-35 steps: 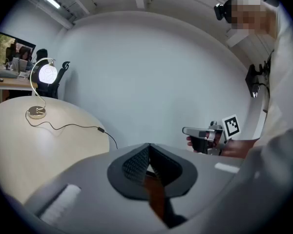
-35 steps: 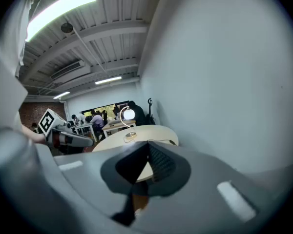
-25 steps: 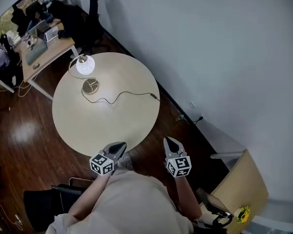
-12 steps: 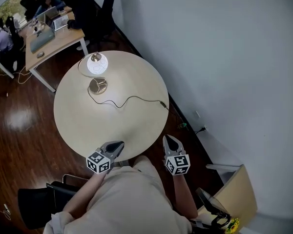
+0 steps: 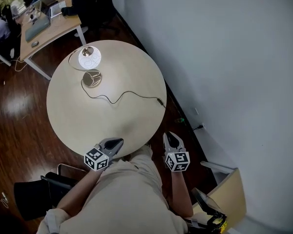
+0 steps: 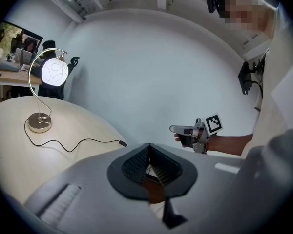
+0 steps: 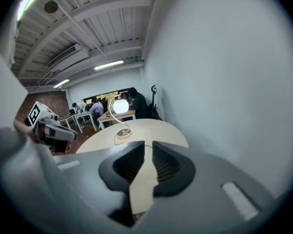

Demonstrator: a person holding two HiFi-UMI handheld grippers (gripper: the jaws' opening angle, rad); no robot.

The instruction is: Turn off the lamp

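Currently left gripper [image 5: 115, 143], clenched empty, overhangs the table [image 5: 83, 123] at its near rim; right gripper [image 5: 170, 137], jaws just opening on nothing, hangs off-edge; bare tabletop separates both from the lit lamp [image 5: 89, 58].

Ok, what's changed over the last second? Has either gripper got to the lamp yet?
Not yet. The right gripper has just been opening its jaws, which now stand apart with nothing between them. Both grippers have edged slightly forward at the near edge of the table. The left gripper stays shut and empty. The lamp is still lit on the far side, untouched, and its cord lies the same.
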